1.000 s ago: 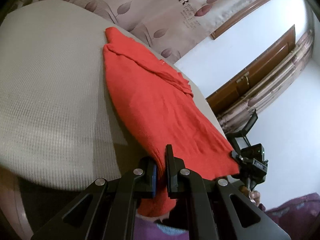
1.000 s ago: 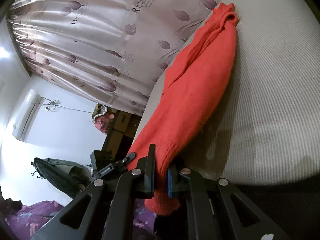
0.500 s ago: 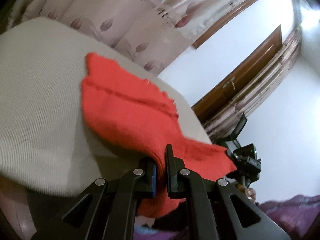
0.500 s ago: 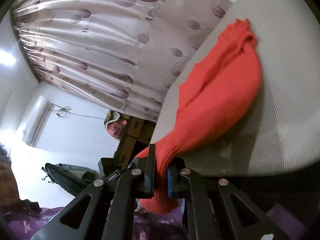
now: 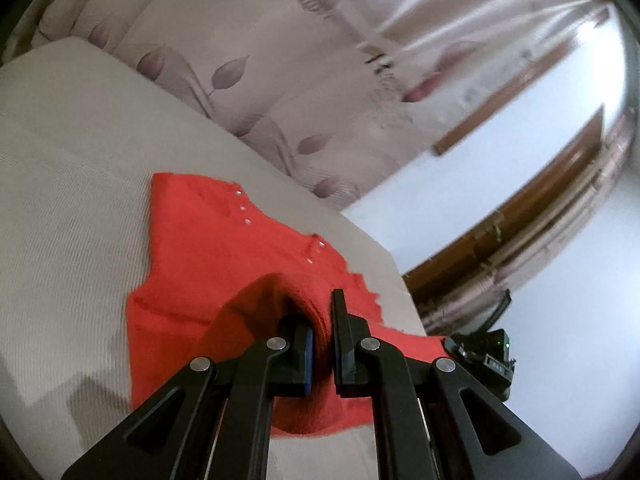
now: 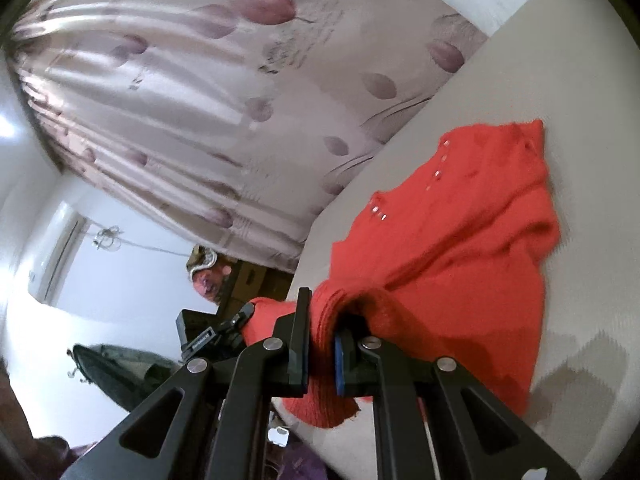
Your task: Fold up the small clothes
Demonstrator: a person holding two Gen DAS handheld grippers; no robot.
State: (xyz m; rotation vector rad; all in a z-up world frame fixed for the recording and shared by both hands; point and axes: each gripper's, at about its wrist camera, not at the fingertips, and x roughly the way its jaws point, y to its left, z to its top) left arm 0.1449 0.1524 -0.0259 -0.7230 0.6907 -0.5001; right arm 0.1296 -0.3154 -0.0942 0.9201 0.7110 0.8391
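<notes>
Left gripper (image 5: 322, 344) clamped on the red sweater (image 5: 224, 256), right gripper (image 6: 322, 350) clamped on the same hem. Sweater lying doubled on the grey cloth (image 5: 68, 184), stretching toward twelve o'clock, curtain (image 5: 280, 60) beyond.

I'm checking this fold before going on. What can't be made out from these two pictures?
- Left wrist view: the red sweater's gripped edge is hidden between the left tool fingers; the curtain print is blurred.
- Right wrist view: the sweater's underside is hidden by its own folded layer; the right tool covers the pinched hem.
- Neither view shows the sleeves.
</notes>
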